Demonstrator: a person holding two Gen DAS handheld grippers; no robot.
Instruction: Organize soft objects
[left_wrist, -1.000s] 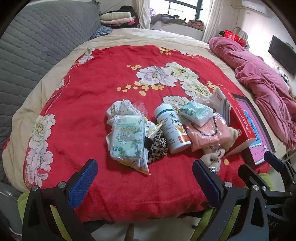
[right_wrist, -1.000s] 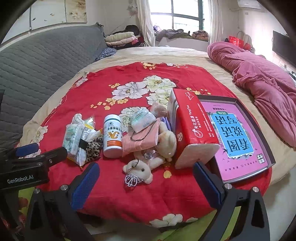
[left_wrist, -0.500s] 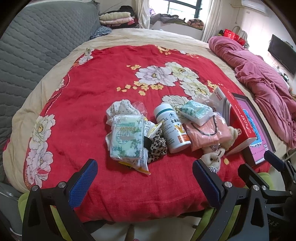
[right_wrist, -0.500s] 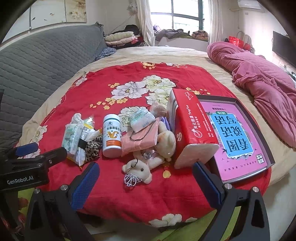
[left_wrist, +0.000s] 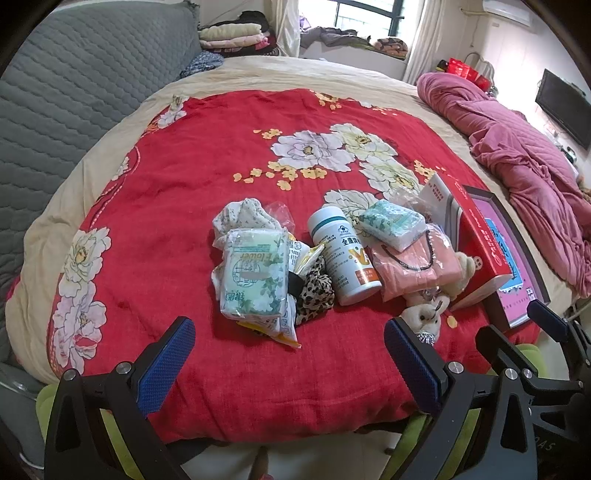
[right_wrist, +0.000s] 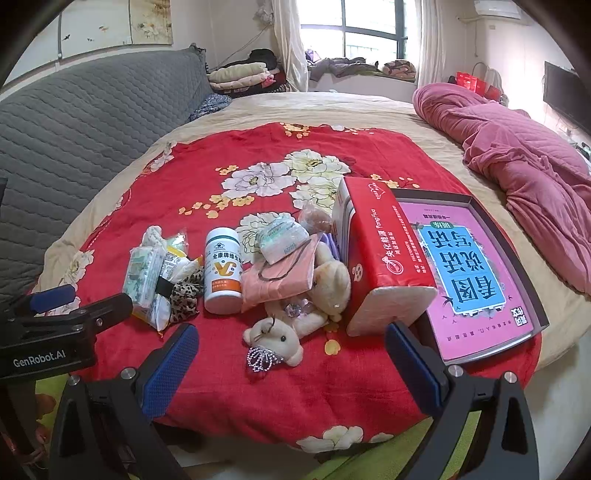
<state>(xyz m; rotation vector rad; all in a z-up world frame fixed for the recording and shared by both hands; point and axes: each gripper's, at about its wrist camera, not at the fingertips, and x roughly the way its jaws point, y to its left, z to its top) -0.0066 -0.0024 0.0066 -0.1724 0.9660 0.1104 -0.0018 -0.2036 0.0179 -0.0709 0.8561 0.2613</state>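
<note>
A home bedroom is shown: most of the frame is filled by a bed (right_wrist: 369, 107) spread with a red floral blanket (right_wrist: 258, 155). A grey quilted headboard (right_wrist: 92, 118) is seen at upper left, a curtained window (right_wrist: 362, 33) at top centre, and a wall-mounted television (right_wrist: 565, 96) at right.

Soft window daylight, perhaps edge-warped.

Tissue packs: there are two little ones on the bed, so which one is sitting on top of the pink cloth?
The smaller tissue pack, right of the white bottle, rests on the pink cloth. The bigger flower-print pack lies left of the bottle on a crinkly pile.
</note>
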